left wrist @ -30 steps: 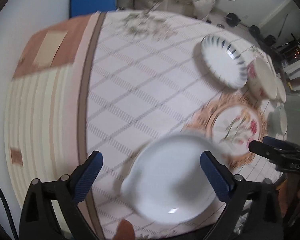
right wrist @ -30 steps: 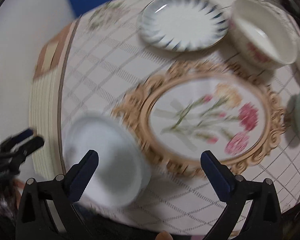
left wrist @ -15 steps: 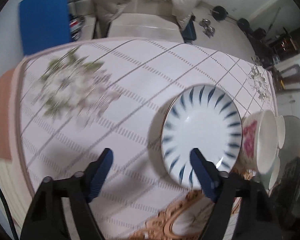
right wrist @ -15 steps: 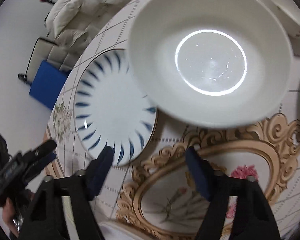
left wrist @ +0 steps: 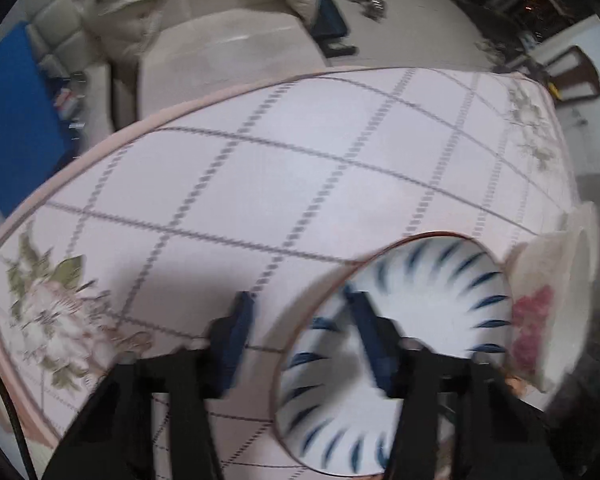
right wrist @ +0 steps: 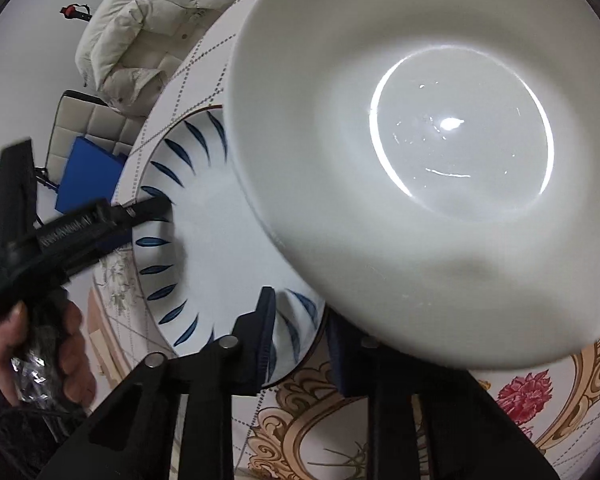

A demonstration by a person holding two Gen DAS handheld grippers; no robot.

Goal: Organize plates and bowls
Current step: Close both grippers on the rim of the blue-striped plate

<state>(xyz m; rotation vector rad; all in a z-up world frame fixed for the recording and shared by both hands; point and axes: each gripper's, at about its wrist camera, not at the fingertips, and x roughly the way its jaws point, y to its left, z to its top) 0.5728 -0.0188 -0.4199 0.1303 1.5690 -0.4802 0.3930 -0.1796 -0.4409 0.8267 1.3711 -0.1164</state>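
Observation:
A white plate with blue dashes [left wrist: 420, 320] [right wrist: 220, 240] lies on the table. My left gripper [left wrist: 300, 312] straddles its left rim, one finger over the plate and one outside, jaws narrowed but apart; it also shows in the right wrist view [right wrist: 140, 212]. A large white bowl with red flowers on its side [left wrist: 540, 312] [right wrist: 420, 140] stands right of the plate. My right gripper [right wrist: 300, 320] has its fingers around the bowl's near rim, the right finger hidden under the bowl.
A gold-framed floral plate [right wrist: 380, 432] lies in front of the bowl. The checked tablecloth [left wrist: 300, 160] has a flower print [left wrist: 48, 320] at the left. A sofa with a jacket [left wrist: 140, 20] stands beyond the table edge.
Both grippers moved forward and narrowed their jaws. The left one now reaches over the blue-dashed plate's rim; the right one has come close up to the white bowl.

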